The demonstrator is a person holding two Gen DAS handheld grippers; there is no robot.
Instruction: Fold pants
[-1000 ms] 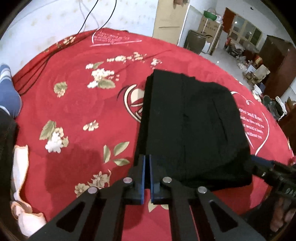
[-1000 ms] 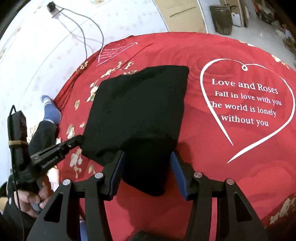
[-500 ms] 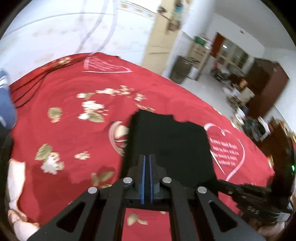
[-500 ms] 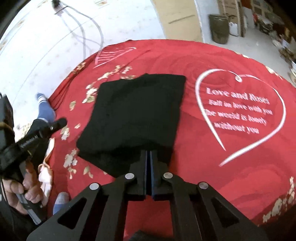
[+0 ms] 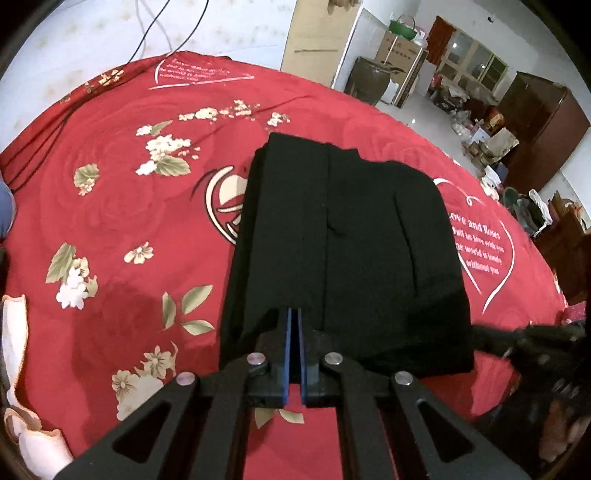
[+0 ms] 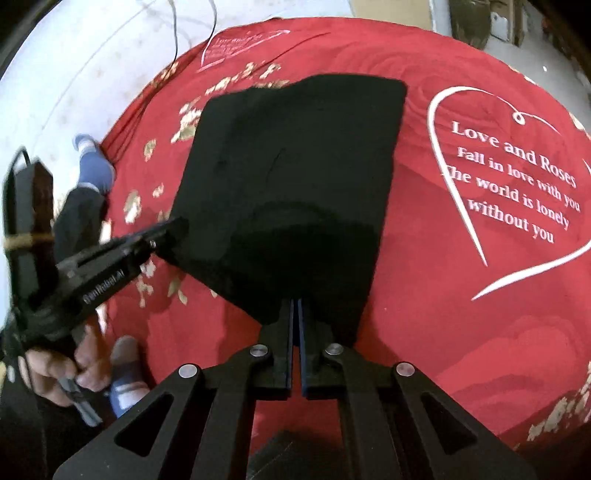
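Nearest the lenses, the left gripper (image 5: 294,314) and the right gripper (image 6: 294,304) each have their jaws pinched shut on the near hem of the black pants (image 5: 347,236), which lie folded into a rough rectangle on a red bedspread (image 5: 122,206) printed with white blossoms and a heart with lettering (image 6: 517,177). A hand (image 6: 70,365) grips the left tool's handle beside a blue-socked foot (image 6: 92,162). Beyond the spread, black cables (image 5: 162,29) trail over pale floor; farther off stand a large dark jar (image 5: 369,81), what seems a cardboard box (image 5: 400,48), and a brown cabinet (image 5: 543,125).
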